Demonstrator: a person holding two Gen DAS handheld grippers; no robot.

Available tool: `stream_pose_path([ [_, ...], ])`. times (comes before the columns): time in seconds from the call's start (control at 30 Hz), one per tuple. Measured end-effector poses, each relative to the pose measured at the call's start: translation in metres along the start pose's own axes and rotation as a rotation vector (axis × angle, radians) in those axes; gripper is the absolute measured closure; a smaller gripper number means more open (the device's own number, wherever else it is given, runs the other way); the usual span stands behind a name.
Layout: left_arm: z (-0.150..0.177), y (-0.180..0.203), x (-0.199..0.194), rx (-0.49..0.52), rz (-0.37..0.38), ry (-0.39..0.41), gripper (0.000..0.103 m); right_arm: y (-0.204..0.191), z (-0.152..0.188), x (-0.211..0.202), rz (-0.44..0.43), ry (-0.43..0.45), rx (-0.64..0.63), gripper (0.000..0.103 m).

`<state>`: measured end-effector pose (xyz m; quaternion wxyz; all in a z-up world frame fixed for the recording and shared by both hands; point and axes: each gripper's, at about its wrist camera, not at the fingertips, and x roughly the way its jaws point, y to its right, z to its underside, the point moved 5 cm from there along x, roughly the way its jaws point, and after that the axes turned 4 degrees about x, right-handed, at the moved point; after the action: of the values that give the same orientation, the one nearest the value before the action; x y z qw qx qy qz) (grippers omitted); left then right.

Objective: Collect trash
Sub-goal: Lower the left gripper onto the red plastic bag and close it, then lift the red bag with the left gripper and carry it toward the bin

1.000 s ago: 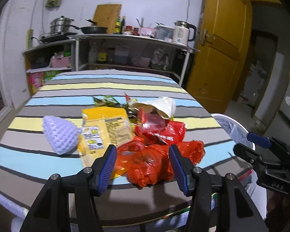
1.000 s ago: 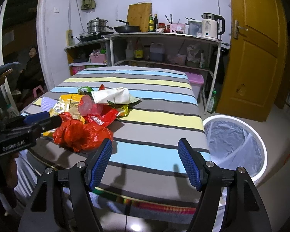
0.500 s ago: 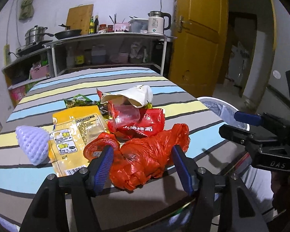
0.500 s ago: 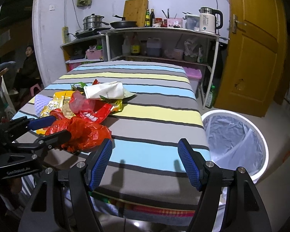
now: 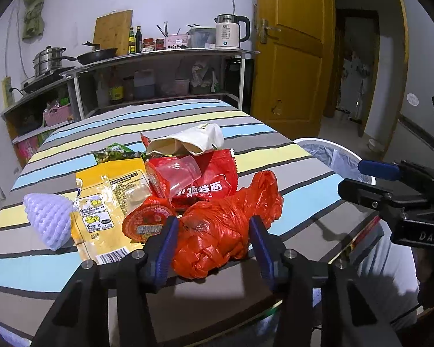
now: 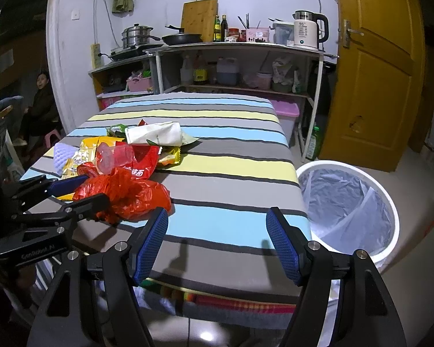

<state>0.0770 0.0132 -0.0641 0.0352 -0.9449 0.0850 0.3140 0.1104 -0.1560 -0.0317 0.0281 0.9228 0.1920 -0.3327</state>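
My left gripper (image 5: pixel 212 243) has come forward and slightly down onto the crumpled red plastic bag (image 5: pixel 228 228); a second ago the bag lay ahead of the fingertips, now its bulk sits between my blue pads (image 5: pixel 166 244). Wrist has rolled, so the striped table (image 5: pixel 289 156) reads tilted the other way. Jaws widened midway and are now closing around the bag.

Dim, bluish indoor light, soft shadows, strong fisheye bending, dark vignetted corners, mostly sharp.
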Motion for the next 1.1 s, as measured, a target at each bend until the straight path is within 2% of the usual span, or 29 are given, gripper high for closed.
stream_pose_path([
  [0.2,-0.002,0.001,-0.013,-0.028,-0.004,0.029,0.055,0.0,0.0,-0.005,0.001,0.013,0.002,0.032],
  [0.4,-0.017,-0.007,-0.04,-0.053,-0.031,0.094,0.055,-0.004,-0.002,-0.007,-0.013,0.019,-0.004,0.032],
  [0.6,-0.027,-0.035,-0.062,-0.112,-0.107,0.139,0.055,-0.017,-0.007,-0.002,-0.06,0.014,-0.026,0.032],
  [0.83,-0.023,-0.079,-0.078,-0.19,-0.203,0.155,0.055,-0.042,-0.015,0.018,-0.133,-0.006,-0.061,0.032],
  [1.0,-0.018,-0.104,-0.082,-0.23,-0.24,0.154,0.055,-0.062,-0.022,0.034,-0.174,-0.019,-0.102,0.033],
  [1.1,-0.015,-0.111,-0.079,-0.245,-0.248,0.149,0.055,-0.068,-0.026,0.049,-0.188,-0.036,-0.102,0.037],
])
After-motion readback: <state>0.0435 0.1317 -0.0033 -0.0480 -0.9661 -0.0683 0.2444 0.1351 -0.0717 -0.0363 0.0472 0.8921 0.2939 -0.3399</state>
